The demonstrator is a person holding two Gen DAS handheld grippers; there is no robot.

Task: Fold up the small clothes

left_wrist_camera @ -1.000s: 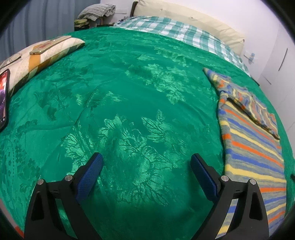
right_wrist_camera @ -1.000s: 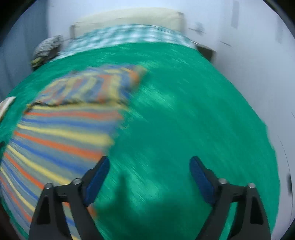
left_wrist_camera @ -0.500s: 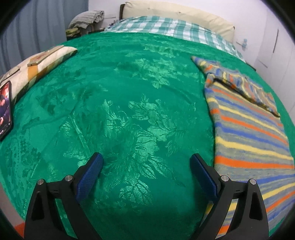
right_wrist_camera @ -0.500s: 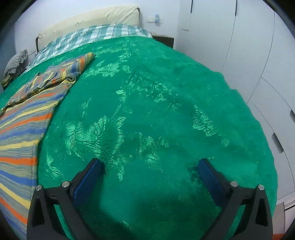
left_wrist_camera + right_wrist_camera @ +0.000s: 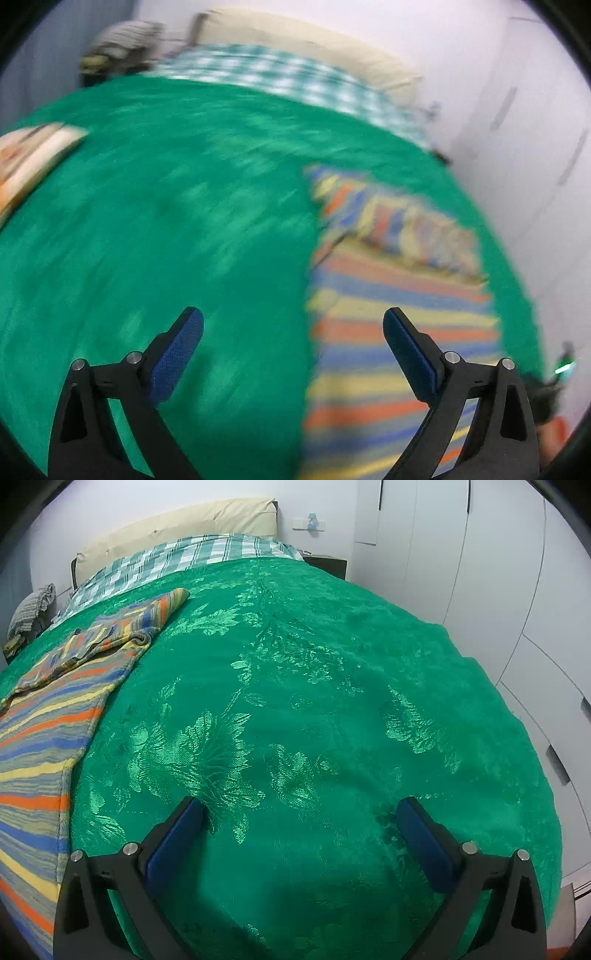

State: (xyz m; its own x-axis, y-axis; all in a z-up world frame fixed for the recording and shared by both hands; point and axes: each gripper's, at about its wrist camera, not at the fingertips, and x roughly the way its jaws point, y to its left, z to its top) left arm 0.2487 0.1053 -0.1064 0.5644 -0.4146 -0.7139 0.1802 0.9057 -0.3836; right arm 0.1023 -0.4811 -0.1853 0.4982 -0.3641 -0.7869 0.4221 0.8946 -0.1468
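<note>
Left claw (image 5: 293,334) wide apart, empty | right claw (image 5: 301,825) wide apart, empty | striped garment (image 5: 388,314) flat on green bedspread (image 5: 314,701)

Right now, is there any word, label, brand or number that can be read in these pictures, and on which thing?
None can be read.
Striped cloth: only stripes, no label in view.
Green bedspread: only a woven leaf pattern.
Left wrist view: too blurred to read anything.
</note>
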